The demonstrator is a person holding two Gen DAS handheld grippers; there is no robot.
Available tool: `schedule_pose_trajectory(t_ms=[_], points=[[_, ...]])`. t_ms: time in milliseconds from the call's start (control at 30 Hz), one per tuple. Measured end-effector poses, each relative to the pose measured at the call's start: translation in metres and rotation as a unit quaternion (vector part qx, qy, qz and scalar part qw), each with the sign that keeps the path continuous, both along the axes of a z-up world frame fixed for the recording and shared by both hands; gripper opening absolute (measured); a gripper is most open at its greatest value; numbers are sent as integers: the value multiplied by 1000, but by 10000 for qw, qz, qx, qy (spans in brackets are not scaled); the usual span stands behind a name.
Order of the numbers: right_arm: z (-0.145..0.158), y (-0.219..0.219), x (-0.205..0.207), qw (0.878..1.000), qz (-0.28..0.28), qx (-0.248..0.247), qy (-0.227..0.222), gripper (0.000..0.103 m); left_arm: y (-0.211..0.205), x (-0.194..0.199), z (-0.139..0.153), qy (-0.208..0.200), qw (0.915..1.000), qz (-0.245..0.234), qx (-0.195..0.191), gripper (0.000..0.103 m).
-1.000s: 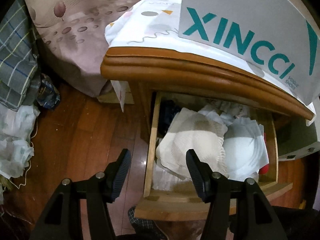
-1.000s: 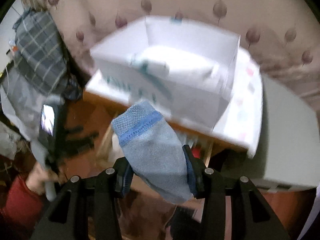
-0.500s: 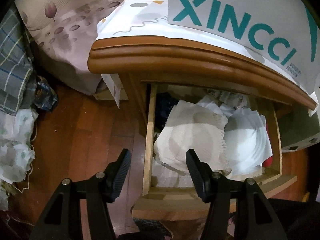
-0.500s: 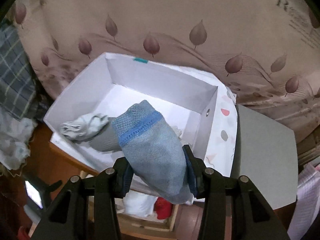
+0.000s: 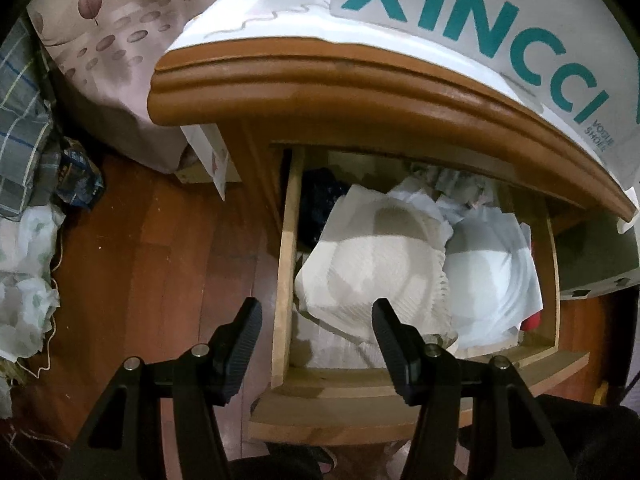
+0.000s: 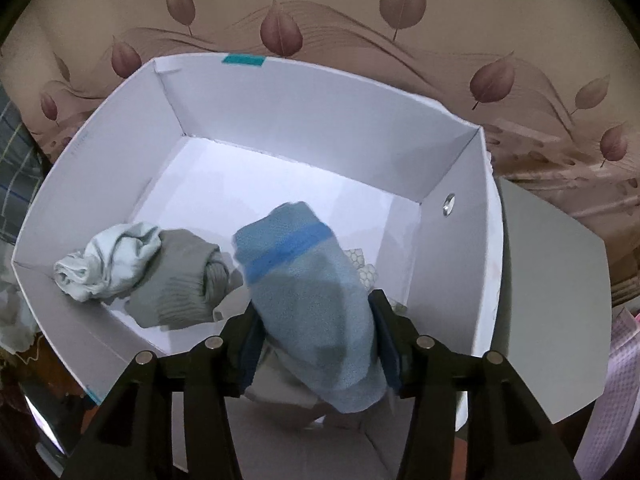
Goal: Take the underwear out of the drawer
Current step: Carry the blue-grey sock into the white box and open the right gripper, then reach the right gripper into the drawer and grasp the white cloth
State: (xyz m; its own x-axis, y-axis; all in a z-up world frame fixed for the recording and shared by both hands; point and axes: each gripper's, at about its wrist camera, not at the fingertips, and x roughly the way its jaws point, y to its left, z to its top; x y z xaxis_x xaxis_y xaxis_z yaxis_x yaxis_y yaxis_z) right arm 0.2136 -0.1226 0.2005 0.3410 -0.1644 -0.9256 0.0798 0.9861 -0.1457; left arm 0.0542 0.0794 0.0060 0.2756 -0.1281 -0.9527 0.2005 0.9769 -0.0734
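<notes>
While the right gripper [image 6: 316, 336] jaws are opening around the blue underwear [image 6: 316, 304], hold position above the white box [image 6: 452, 280] until it drops clear; left gripper [image 5: 316, 344] jaws stay half-wide, empty.

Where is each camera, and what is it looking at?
Left wrist: sits on the left gripper, looking down into the open drawer of folded white underwear; only its own black fingers show.
Right wrist: sits on the right gripper, looking down into the white shoe box; blue underwear lies between its opening jaws.
Shared: both show the shoe box, outside and inside.
</notes>
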Motion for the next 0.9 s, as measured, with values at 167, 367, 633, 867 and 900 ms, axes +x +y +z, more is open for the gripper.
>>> schedule_pose_trajectory(t_ms=[167,367,633,867,900], points=[[13,2,-2,9997,75,-145,-181,72,-1,0,-3,52,10000,-44,25,59],[55,5,-36,9984,207,35,-520,72,5,1,-6,111,9999,40,76,59],[62,13,-129,9973,477,302,-466,73,5,-3,-8,151,9997,-49,182,59],[-7,7,-181,9969,317,725,48,73,0,-8,-13,182,9991,-178,333,59],[-18,8,-183,9965,295,769,134,73,0,-7,-15,217,9990,-180,341,59]])
